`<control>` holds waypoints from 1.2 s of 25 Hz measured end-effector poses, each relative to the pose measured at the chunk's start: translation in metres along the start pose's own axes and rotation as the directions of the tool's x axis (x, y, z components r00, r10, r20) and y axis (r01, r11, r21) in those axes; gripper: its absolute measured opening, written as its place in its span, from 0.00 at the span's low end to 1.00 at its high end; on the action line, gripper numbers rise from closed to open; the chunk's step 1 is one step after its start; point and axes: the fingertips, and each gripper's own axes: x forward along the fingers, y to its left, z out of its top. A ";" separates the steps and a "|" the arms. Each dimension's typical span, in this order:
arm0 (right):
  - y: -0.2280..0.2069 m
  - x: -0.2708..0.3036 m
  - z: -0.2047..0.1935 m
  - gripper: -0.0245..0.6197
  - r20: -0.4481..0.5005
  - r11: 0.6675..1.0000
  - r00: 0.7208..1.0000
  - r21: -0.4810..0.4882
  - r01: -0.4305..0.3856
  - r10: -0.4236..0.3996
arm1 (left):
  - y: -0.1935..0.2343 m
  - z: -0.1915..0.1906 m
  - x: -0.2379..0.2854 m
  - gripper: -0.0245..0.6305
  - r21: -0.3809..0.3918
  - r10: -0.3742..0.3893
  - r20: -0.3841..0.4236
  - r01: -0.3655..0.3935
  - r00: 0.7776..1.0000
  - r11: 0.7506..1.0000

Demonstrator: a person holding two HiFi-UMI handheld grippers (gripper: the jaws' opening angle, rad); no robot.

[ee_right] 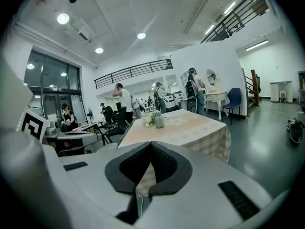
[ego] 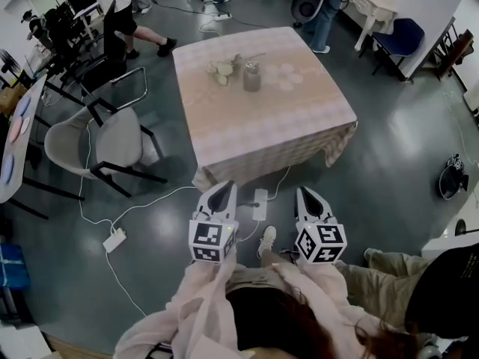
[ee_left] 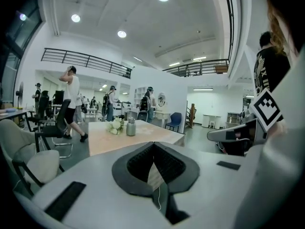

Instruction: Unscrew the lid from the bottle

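A grey metal bottle [ego: 252, 75] with its lid on stands upright on the far half of a table [ego: 262, 126] covered with a pale checked cloth. A small bunch of white flowers [ego: 222, 71] lies just left of it. Both grippers are held over the floor on the near side of the table, well short of it. My left gripper [ego: 224, 188] and right gripper [ego: 307, 194] are both shut with nothing between the jaws. In the left gripper view the bottle [ee_left: 130, 127] is far ahead beyond the shut jaws. The right gripper view also has the bottle [ee_right: 159, 121] far ahead.
A grey chair [ego: 97, 137] stands left of the table. A white power strip [ego: 260, 204] and cables lie on the floor by the table's near edge. Several people stand beyond the table. A blue chair [ego: 400, 40] is at the far right, and a seated person [ego: 419, 275] is close on my right.
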 end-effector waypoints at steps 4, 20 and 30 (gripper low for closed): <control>-0.013 0.019 0.011 0.06 -0.003 1.000 1.000 -0.010 -0.029 0.029 | 0.005 0.008 0.021 0.08 -0.007 0.034 0.004 -0.034 0.999 0.999; -0.084 0.089 0.043 0.06 -0.024 0.988 0.988 -0.032 -0.153 0.153 | -0.005 0.028 0.106 0.08 -0.003 0.157 0.028 -0.157 0.987 0.988; -0.096 0.082 0.035 0.06 -0.037 0.987 0.986 0.015 -0.163 0.164 | -0.017 0.031 0.107 0.08 0.005 0.171 0.011 -0.171 0.985 0.985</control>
